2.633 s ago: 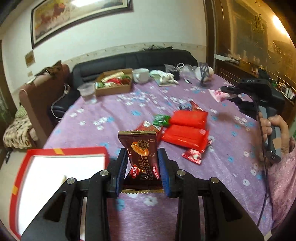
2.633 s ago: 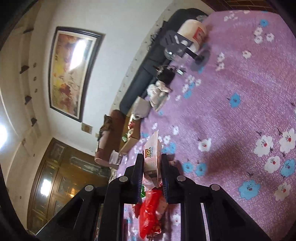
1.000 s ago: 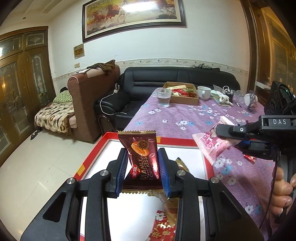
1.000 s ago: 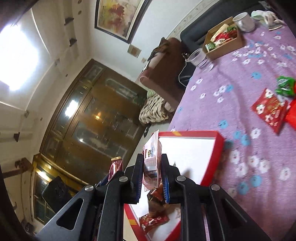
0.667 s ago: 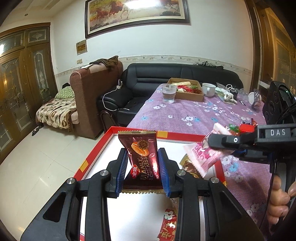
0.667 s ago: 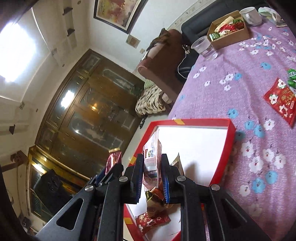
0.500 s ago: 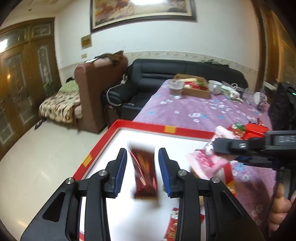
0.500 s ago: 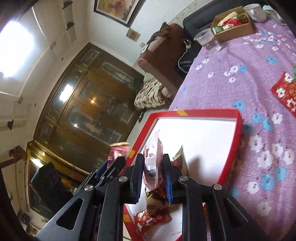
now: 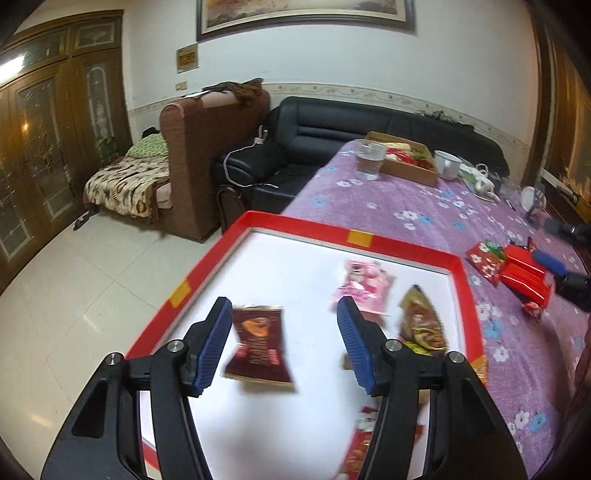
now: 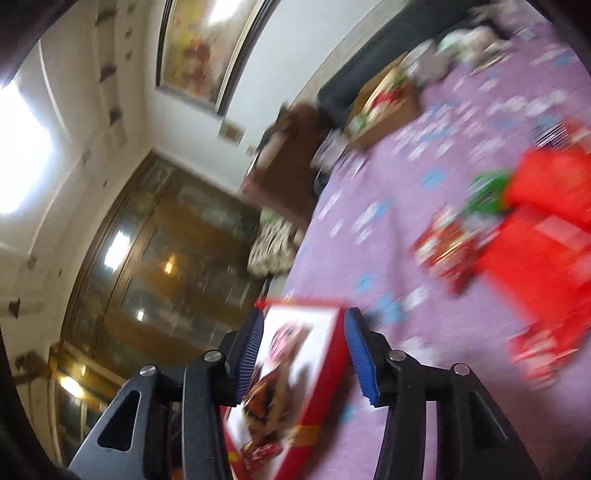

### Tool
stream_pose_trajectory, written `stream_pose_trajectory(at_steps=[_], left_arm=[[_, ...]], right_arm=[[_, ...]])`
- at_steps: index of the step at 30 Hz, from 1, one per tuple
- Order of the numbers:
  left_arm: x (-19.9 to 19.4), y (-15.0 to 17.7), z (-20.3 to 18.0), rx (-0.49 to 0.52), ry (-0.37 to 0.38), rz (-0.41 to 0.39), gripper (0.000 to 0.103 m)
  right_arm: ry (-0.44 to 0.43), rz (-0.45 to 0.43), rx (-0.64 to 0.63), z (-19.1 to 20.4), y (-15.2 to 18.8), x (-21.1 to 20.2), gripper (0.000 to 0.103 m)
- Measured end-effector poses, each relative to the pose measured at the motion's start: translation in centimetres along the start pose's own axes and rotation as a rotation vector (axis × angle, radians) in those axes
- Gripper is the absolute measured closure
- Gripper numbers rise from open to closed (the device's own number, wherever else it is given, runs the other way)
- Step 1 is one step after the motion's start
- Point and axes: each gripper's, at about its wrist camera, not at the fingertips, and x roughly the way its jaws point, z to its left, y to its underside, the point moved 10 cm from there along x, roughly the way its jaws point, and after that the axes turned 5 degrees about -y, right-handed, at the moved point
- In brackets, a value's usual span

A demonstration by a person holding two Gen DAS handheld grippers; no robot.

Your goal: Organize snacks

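A table under a purple flowered cloth (image 9: 424,206) stands beside a black sofa (image 9: 332,125) and a brown armchair (image 9: 207,147), with a framed painting (image 9: 306,14) on the white wall. A red-rimmed white tray (image 9: 303,225) sits at the table's near end. The left gripper (image 9: 282,341), its jaws having just been opening, stands apart and grips nothing; the brown biscuit packet (image 9: 258,345) lies blurred between them over the tray. A pink packet (image 9: 364,284) lies in the tray. The right gripper (image 10: 304,354) has likewise been opening and is empty, above the tray's corner. Red packets (image 9: 517,273) lie on the cloth.

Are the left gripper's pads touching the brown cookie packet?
Apart. The left wrist view shows the left gripper, its jaws just opened, with white tray floor visible between each pad and the brown cookie packet.
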Motion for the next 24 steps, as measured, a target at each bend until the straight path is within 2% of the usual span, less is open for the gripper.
stream_pose_trajectory(at_steps=[4,7,9,11,17,20,24], left_arm=[[-1.6,-0.8,-3.3,0.063,0.034,-0.040,0.045],[-2.7,-1.5,-6.0,0.114,0.065,-0.072,0.031],[-3.6,-1.6,-8.6,0.163,0.094,-0.092,0.029],[-4.1,-1.1,-10.9,0.219,0.119,-0.094,0.029],[-4.2,1.5,-16.0,0.328,0.190,-0.044,0.029],[-4.3,2.8,-17.7,0.368,0.212,-0.021,0.030],[-4.7,3.6,-18.5,0.394,0.225,-0.012,0.030]], right_arm=[[0.054,-0.148,0.041,-3.6,-3.6,-6.8,0.046],[0.105,-0.214,0.097,-6.9,-5.1,-10.8,0.044],[0.145,-0.237,0.134,-9.0,-5.5,-12.5,0.043],[0.158,-0.216,0.171,-10.5,-5.2,-12.4,0.043],[0.193,-0.057,0.187,-11.6,-3.0,-8.5,0.044],[0.164,-0.051,0.185,-11.4,-2.4,-7.8,0.042],[0.173,-0.047,0.114,-10.5,-2.1,-6.5,0.041]])
